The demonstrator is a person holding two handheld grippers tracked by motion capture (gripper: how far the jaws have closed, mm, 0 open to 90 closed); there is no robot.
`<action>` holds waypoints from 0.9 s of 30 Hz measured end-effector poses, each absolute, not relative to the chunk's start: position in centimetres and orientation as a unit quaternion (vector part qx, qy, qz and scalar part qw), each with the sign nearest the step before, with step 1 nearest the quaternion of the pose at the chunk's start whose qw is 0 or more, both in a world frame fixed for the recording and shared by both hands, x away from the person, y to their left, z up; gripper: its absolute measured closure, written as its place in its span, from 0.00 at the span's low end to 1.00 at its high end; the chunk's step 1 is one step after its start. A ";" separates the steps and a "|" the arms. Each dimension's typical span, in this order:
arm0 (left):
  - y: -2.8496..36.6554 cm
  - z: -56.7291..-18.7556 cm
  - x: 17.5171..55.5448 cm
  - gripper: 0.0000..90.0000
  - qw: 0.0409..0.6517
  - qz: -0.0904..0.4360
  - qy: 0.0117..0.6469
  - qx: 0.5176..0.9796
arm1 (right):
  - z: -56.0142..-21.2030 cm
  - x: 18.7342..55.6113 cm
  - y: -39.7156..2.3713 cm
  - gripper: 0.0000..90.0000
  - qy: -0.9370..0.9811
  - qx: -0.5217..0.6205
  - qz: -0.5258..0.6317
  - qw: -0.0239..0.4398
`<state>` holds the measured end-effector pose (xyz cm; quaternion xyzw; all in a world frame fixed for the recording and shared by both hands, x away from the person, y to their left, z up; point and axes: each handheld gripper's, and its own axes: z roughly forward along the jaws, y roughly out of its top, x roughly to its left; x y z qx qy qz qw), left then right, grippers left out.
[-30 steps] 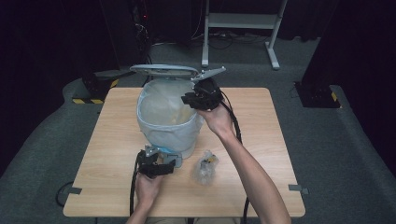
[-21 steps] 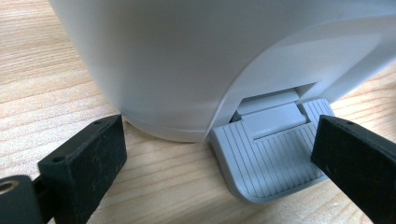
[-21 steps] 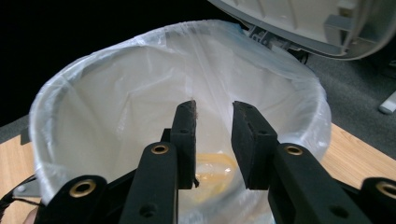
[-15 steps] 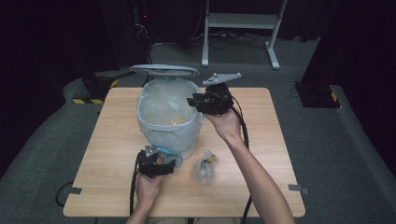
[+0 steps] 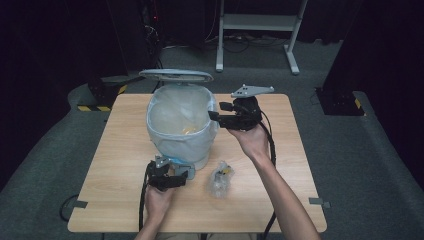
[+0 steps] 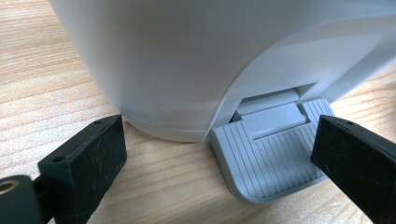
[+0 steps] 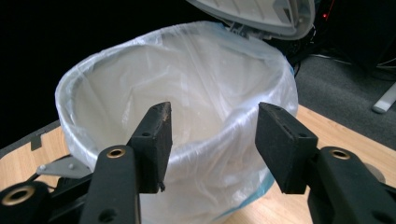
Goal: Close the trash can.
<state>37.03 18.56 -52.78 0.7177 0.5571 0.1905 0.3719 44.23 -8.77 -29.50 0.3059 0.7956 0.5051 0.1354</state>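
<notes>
The work in hand is disposal of waste into a pedal bin (image 5: 181, 131) that stands on the wooden table (image 5: 115, 130). The bin is fitted with a clear plastic liner (image 7: 196, 93), and its lid (image 5: 176, 75) stands raised at the far side. The left gripper (image 5: 172, 176) rests low at the base of the bin; in the left gripper view its jaws stand wide apart, one on each side of the grey foot pedal (image 6: 273, 156), with nothing clamped between them. Whether it bears down on the pedal cannot be told, although the raised lid suggests that it does. The right gripper (image 5: 216, 111) hangs just beside the rim on the right of the bin, its jaws pointing toward the opening. Its jaws have just been opening, and the right gripper view shows them partly spread with nothing between them. A yellowish item (image 5: 187, 130) lies at the bottom of the liner, so one deposit appears complete. A crumpled clear wrapper (image 5: 220, 176) with something yellow inside lies on the table near the front of the bin, between the two forearms. Judged from this layout, the remaining steps are to collect the wrapper, drop it into the liner, and let the lid close.
</notes>
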 end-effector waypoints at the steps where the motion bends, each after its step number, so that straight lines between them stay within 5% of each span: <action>1: 18.6 -52.8 37.0 0.04 0.372 0.191 0.557 0.718 | -29.6 44.2 -8.9 0.50 0.796 0.306 0.505 0.135; 27: 18.6 -52.8 37.0 0.04 0.372 0.190 0.557 0.718 | -32.6 40.5 -12.0 0.45 0.778 0.314 0.525 0.144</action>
